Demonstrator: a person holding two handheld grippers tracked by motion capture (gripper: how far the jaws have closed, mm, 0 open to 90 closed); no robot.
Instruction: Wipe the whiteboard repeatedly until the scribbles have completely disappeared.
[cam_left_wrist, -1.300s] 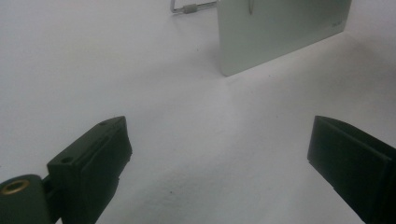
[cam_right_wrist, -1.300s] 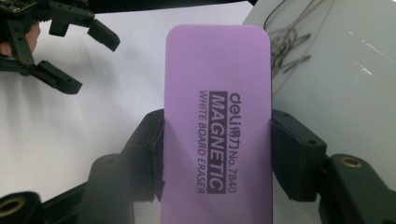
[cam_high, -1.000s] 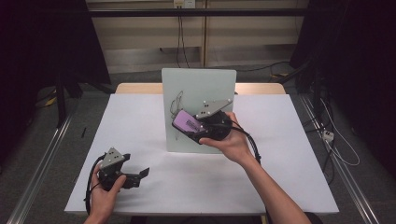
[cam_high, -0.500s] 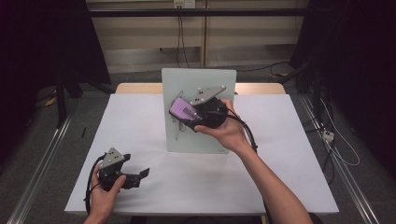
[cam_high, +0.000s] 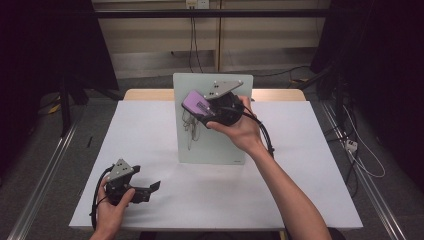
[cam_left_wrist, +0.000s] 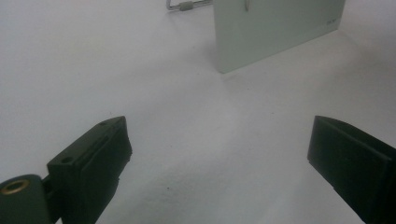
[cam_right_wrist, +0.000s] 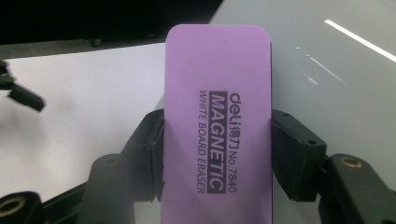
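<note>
Surface: a white sheet (cam_high: 150, 130) covers it; a strip of pale wood (cam_high: 150, 94) shows along the far edge.
Floor: grey carpet (cam_high: 45, 150), with metal rails (cam_high: 42, 172) running along both sides.
Back wall: beige panels (cam_high: 150, 35), a socket (cam_high: 196, 4) at top, cables (cam_high: 192, 37) hanging from it.
Sides: black drapes (cam_high: 45, 45).
Light: even, dim at the edges.

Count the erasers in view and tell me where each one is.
1. The purple eraser is clamped in the right gripper, held against the upright whiteboard. Others may be hidden behind the board.
</note>
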